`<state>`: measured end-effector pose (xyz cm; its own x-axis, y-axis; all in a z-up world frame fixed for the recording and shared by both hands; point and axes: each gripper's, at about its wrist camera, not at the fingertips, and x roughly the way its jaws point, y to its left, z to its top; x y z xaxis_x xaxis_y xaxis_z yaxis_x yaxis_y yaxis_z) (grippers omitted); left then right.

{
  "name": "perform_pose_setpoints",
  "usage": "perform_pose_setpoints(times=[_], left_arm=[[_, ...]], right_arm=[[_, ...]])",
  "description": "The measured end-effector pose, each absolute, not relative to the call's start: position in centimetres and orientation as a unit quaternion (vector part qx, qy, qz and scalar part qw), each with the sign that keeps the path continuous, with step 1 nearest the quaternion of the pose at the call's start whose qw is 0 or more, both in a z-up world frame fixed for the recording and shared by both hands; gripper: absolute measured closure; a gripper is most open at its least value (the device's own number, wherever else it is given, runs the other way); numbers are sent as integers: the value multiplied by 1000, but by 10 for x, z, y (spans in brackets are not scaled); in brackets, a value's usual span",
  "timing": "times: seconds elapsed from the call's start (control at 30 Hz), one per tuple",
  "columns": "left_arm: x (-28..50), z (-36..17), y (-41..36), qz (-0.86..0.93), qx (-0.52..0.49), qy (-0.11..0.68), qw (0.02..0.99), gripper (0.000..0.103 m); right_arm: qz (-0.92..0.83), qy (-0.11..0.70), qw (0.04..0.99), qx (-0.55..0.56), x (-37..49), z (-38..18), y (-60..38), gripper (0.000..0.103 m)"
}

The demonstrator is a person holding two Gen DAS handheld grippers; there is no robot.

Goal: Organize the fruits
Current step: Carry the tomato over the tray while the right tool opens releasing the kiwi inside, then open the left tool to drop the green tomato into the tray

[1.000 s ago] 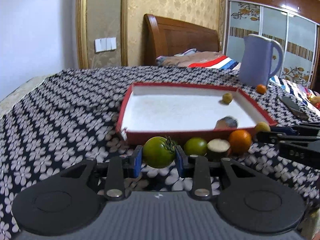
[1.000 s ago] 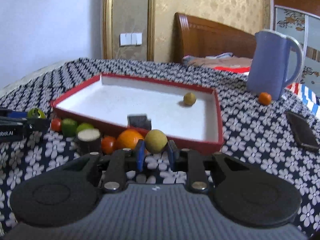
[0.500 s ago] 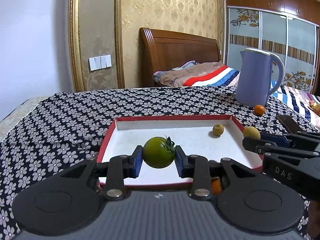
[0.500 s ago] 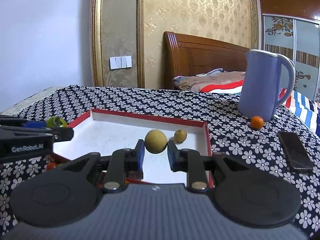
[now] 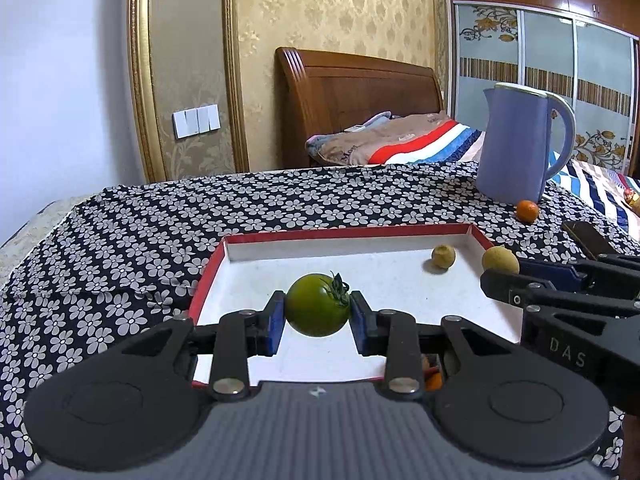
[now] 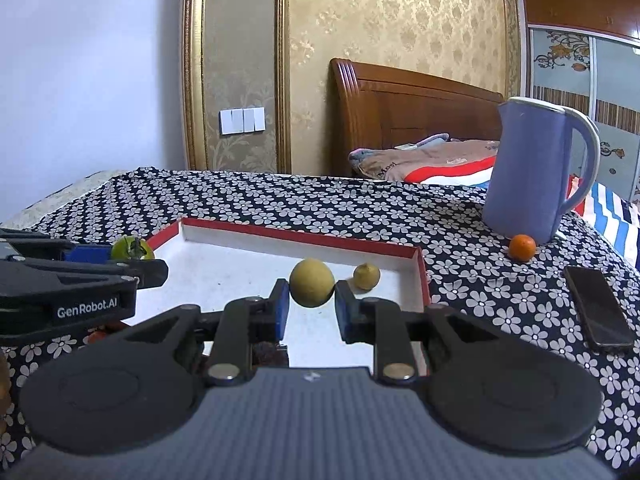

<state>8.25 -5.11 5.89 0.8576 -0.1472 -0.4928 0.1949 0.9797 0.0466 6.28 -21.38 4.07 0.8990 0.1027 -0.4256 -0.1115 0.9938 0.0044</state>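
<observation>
Fruits held in both tools now hang, seemingly, above the tray.

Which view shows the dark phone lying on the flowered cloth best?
The right wrist view: the flat dark phone lies whole and unobstructed on the black flowered cloth, right of the red-rimmed white tray. The left wrist view catches only part of it at the right edge, behind the other hand-held gripper.

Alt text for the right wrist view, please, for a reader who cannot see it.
The right gripper holds a tan round fruit over a red-rimmed white tray on a flowered tablecloth. A smaller yellow fruit lies in the tray; at left, the left gripper holds a green tomato. A blue jug, small orange and phone sit to the right.
</observation>
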Motion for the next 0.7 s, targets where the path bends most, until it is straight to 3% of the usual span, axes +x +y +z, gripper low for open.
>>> perform_pose_setpoints(times=[0.7], left_arm=[[123,54,-53,-75,50,282,955,70]], right_arm=[[59,228,972,-13,90,42,-214,80]])
